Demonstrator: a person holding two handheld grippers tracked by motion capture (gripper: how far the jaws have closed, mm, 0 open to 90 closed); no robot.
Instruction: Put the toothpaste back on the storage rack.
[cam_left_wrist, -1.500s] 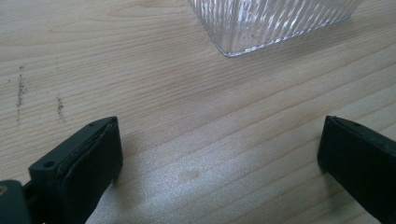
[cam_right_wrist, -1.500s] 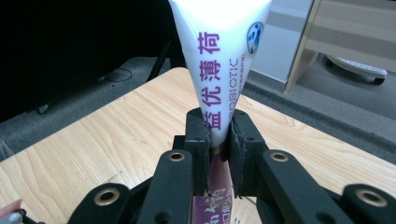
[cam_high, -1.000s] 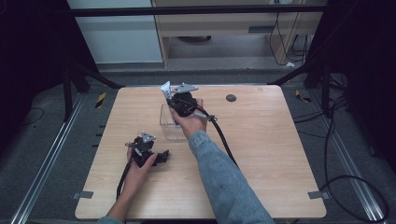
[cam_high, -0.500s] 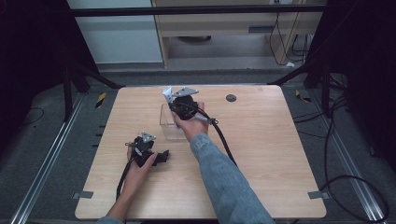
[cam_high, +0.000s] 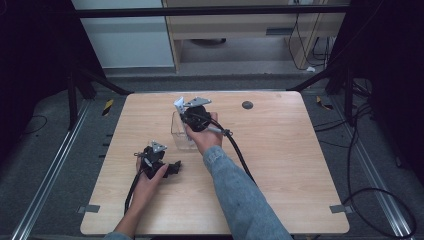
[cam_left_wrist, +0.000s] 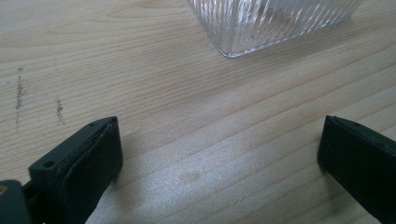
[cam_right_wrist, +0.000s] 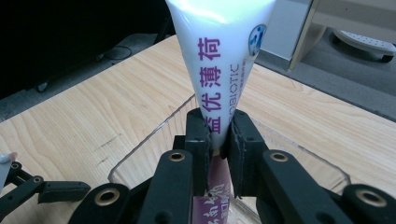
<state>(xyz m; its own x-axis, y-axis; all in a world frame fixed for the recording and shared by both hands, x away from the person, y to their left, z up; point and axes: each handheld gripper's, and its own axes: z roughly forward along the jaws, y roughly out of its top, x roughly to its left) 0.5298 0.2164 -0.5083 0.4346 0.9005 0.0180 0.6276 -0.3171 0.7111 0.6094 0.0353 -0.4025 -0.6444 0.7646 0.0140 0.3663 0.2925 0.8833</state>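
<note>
Right gripper view has my right gripper (cam_right_wrist: 218, 135) pinching a white tube (cam_right_wrist: 219, 60) with purple print, its jaws pressed against both sides of the tube's narrow lower part. The tube stands upright and widens toward the top, and its purple bottom end hangs down between the jaws over a clear tray (cam_right_wrist: 154, 140). The tray's curved rim sits just beyond the jaws on the wooden surface (cam_right_wrist: 84, 112).

From the high view, my right hand (cam_high: 205, 136) holds that gripper (cam_high: 190, 107) over the tray (cam_high: 179, 131), which stands near the middle of the surface (cam_high: 280, 150), a little toward the far edge. The tube's white top (cam_high: 179, 104) pokes up beside the grey plate. A black cable (cam_high: 240, 155) trails back along my sleeve (cam_high: 240, 195). A small dark round mark (cam_high: 247, 105) lies on the surface to the right of the gripper, apart from it; I cannot tell what it is from up here.

My left hand (cam_high: 147, 177) rests its gripper (cam_high: 172, 167) low on the surface, nearer to me and to the left of the tray. In the left gripper view its jaws are spread wide with nothing but bare wood (cam_left_wrist: 196, 140) between them, left gripper (cam_left_wrist: 219, 154) pointing toward a ribbed corner of the tray (cam_left_wrist: 261, 23), which stands apart from the jaw tips.
</note>
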